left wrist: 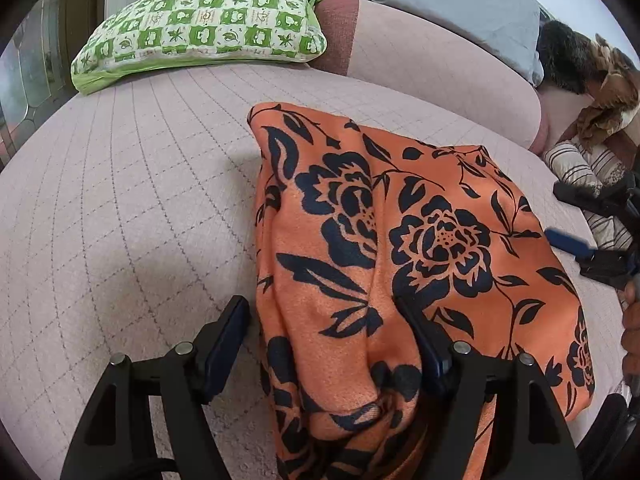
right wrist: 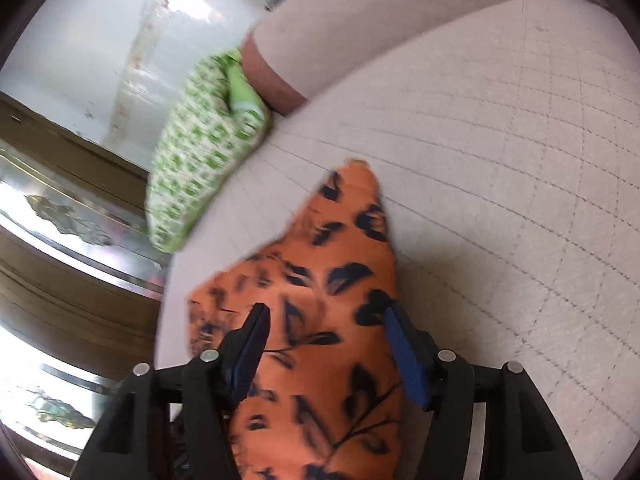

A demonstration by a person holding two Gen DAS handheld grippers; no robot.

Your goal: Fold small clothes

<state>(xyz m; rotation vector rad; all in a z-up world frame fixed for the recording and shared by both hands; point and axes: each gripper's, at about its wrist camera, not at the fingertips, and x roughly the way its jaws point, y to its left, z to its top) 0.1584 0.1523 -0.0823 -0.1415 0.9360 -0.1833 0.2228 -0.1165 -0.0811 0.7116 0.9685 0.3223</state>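
An orange garment with a dark navy flower print (left wrist: 400, 248) lies folded on the pale quilted bed cover (left wrist: 120, 200). My left gripper (left wrist: 324, 320) is open; the garment's near edge lies between its fingers, bunched up against the right finger (left wrist: 424, 344). My right gripper (right wrist: 324, 340) is open, held over a narrow end of the same garment (right wrist: 320, 300), which runs between its fingers. The right gripper also shows at the right edge of the left wrist view (left wrist: 592, 220), beside the garment. The right wrist view is motion-blurred.
A green and white checked pillow (left wrist: 200, 24) lies at the head of the bed and shows in the right wrist view (right wrist: 200, 160). A grey pillow (left wrist: 460, 4), a long pale bolster (left wrist: 420, 64) and striped and brown fabrics (left wrist: 588, 160) lie at the back right.
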